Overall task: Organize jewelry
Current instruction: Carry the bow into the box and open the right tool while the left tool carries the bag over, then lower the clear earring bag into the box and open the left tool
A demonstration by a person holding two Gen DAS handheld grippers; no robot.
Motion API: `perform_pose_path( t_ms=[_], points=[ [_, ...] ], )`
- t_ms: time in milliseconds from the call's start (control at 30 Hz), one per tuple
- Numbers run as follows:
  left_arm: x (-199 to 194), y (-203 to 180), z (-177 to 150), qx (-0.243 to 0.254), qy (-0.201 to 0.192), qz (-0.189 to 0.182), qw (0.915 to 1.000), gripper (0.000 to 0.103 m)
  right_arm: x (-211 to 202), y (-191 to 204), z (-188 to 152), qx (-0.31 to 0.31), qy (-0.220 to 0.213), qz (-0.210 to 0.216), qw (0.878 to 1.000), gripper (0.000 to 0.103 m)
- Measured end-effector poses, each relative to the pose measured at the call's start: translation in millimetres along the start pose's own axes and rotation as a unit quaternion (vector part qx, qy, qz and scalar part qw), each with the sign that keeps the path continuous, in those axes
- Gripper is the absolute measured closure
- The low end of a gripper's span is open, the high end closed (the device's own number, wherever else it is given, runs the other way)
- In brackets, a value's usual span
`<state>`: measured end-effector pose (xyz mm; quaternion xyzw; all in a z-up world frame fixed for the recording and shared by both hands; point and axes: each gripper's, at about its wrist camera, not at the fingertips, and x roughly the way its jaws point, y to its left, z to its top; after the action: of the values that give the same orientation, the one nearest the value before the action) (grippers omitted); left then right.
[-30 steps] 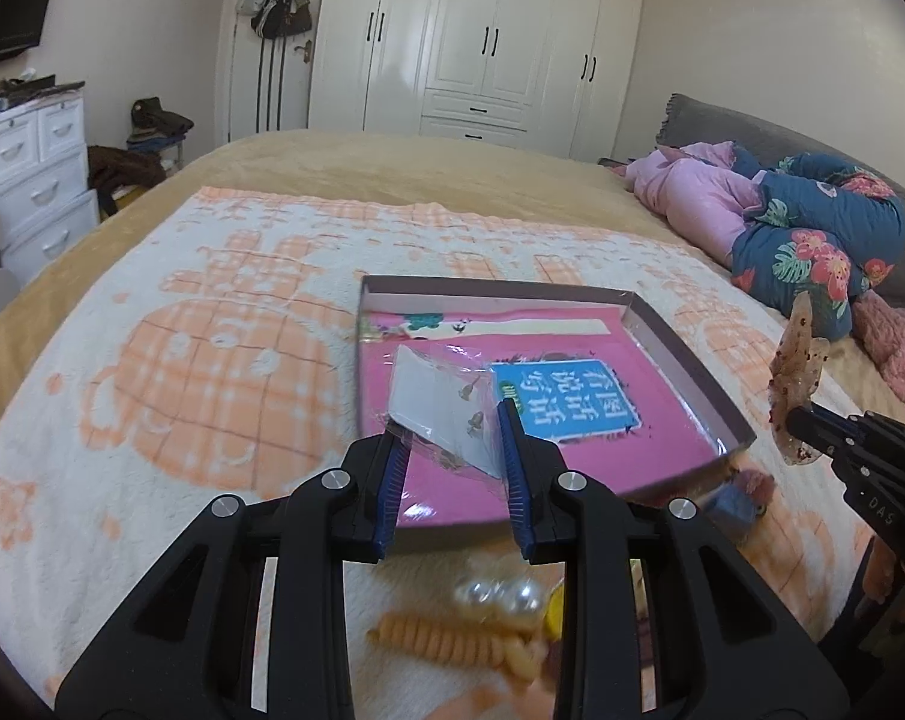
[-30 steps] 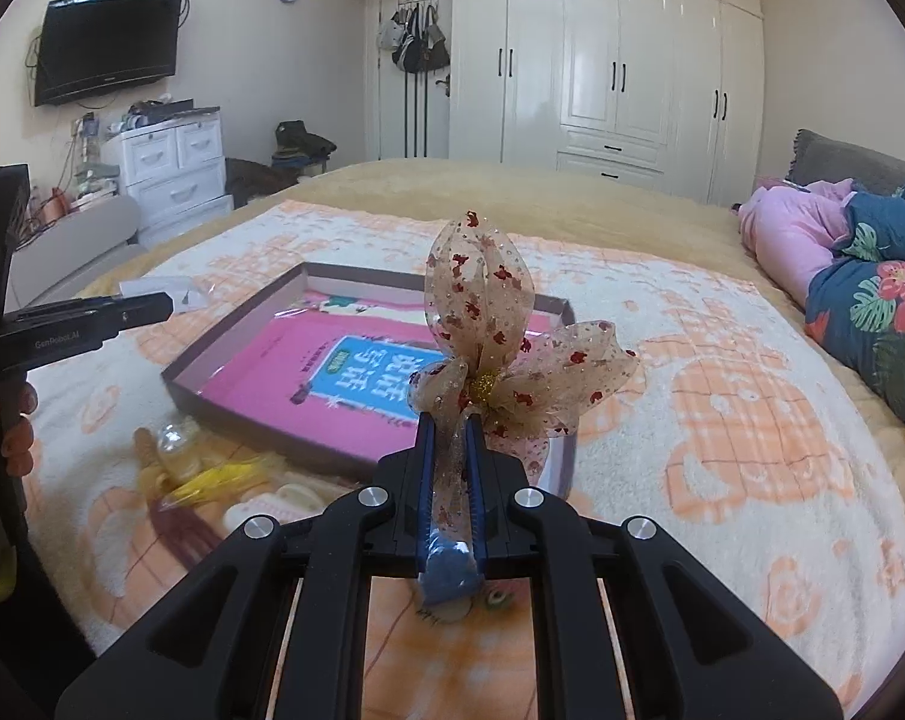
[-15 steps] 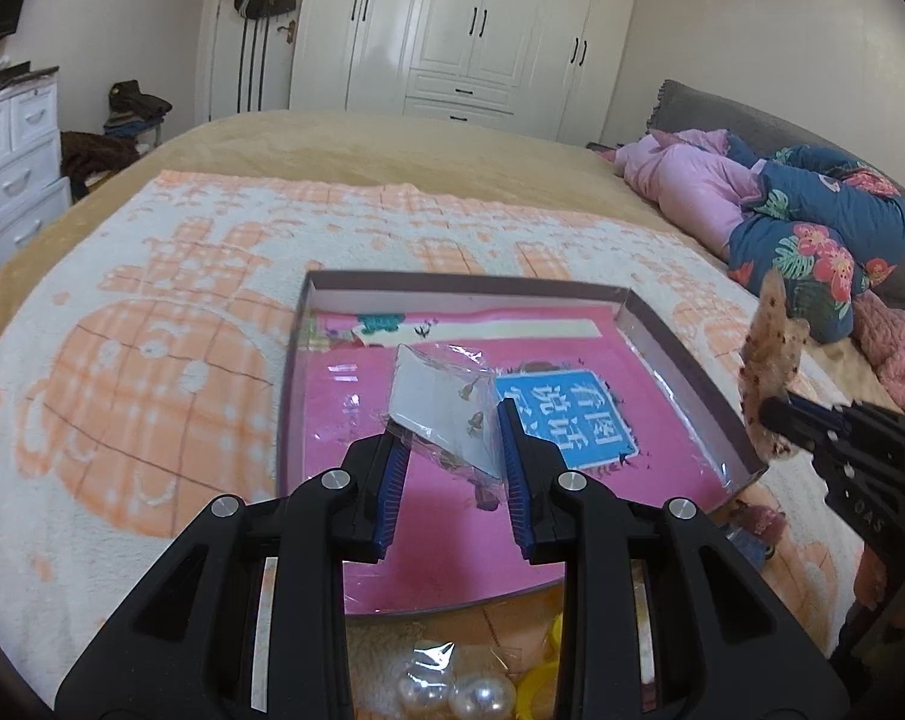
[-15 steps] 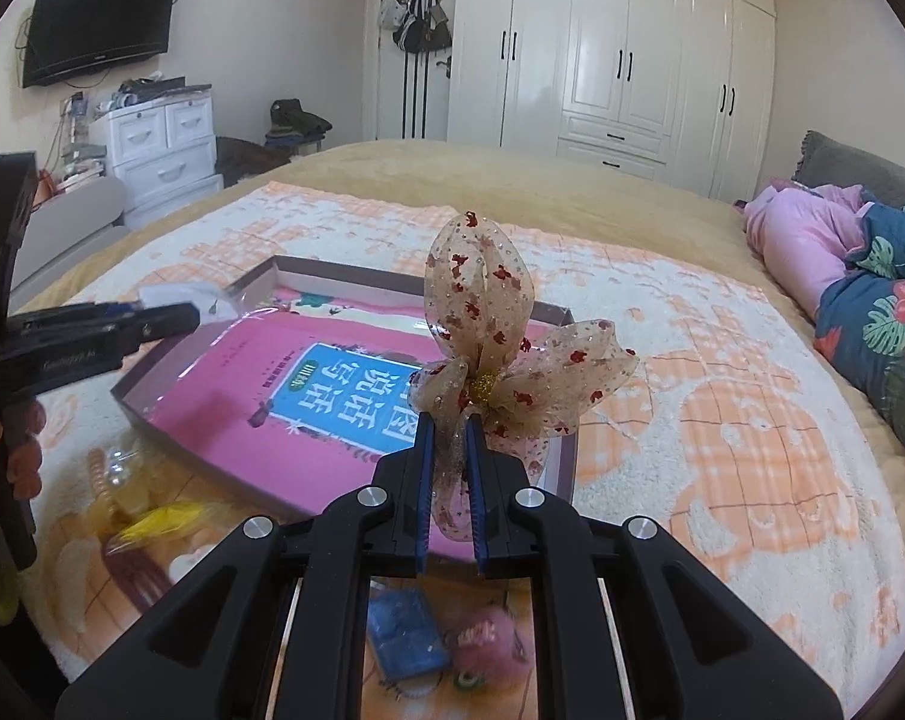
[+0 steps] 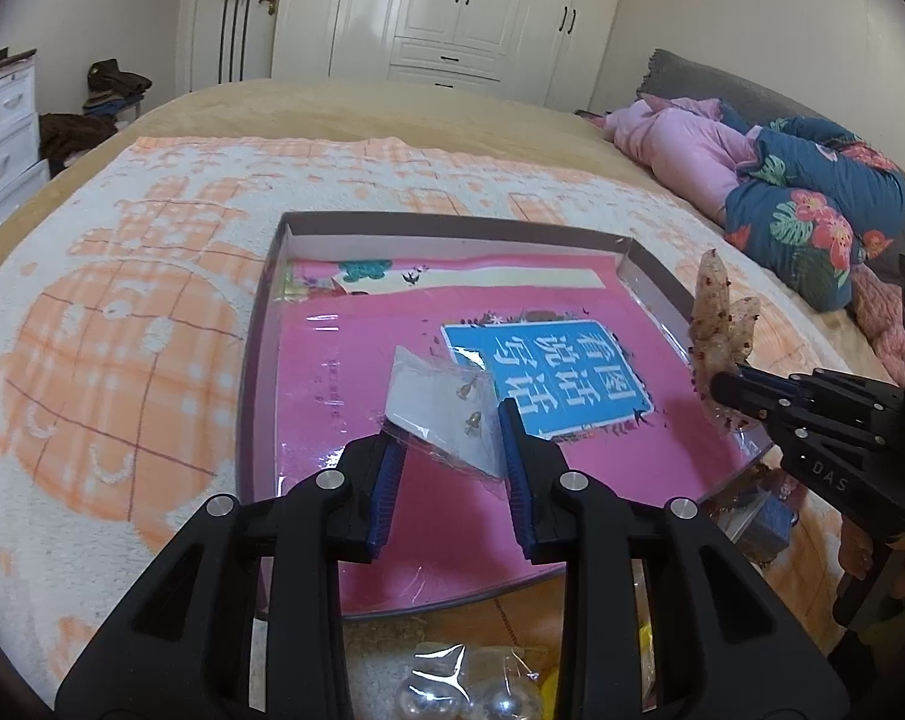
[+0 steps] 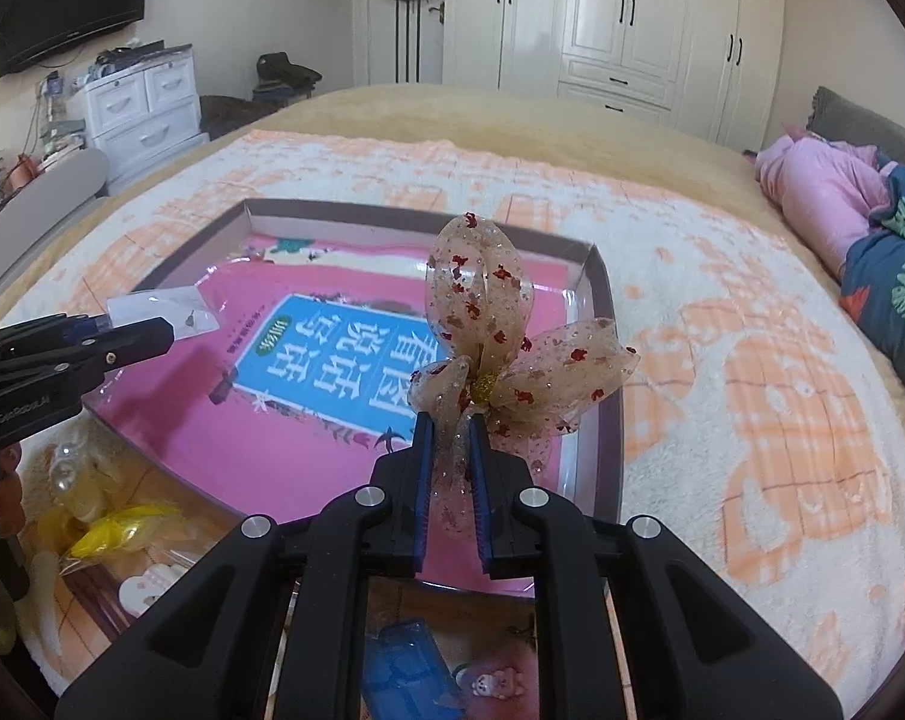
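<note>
Both grippers have been coming forward and down over the shallow box lid [image 5: 656, 276], which now fills more of each view. The left gripper [image 5: 452, 450] is clamping a clear packet of stud earrings [image 5: 446, 414] above the pink book [image 5: 356, 360] lying in the lid. The right gripper [image 6: 452, 462] is pinching the tail of a sheer spotted bow [image 6: 494, 354] over the lid's near right corner, its jaws beginning to ease apart. Pearl beads [image 5: 494, 699] are lying on the peach blanket [image 5: 122, 330] below.

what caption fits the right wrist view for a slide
Right gripper holds a sheer spotted bow over a shallow tray; left gripper brings in a small earring packet.
</note>
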<state>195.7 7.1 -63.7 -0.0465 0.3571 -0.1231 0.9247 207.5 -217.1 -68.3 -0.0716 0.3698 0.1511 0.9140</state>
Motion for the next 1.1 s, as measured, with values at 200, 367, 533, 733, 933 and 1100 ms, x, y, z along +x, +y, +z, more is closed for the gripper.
perform_pose_path(
  t_ms=[200,367,533,733,933,1100],
  points=[
    [2.5,-0.1,-0.8,0.0,0.003,0.002,1.0,0.078,3.5,-4.7,-6.4,0.016,0.006,0.004,1.0,0.079],
    [-1.4,0.3,-1.1,-0.001,-0.004,0.008,1.0,0.067,-4.0,-7.9,-9.6,0.029,-0.005,0.006,1.0,0.061],
    [-11.6,3.3,-0.4,-0.006,-0.022,0.015,0.9996,0.052,-24.4,-11.9,-13.5,0.044,-0.039,0.005,0.998,0.045],
    [-31.8,8.9,2.0,-0.021,-0.055,0.008,0.9982,0.037,-54.2,-11.6,-15.6,0.041,-0.087,-0.003,0.995,0.029],
    [-57.5,4.9,2.2,-0.025,-0.089,0.025,0.9954,0.02,-78.0,-10.0,-21.7,0.039,-0.116,-0.017,0.992,0.022],
    [-74.2,-0.4,0.4,-0.022,-0.107,0.029,0.9935,0.016,-92.6,-10.7,-27.9,0.044,-0.125,-0.012,0.991,0.021]
  ],
)
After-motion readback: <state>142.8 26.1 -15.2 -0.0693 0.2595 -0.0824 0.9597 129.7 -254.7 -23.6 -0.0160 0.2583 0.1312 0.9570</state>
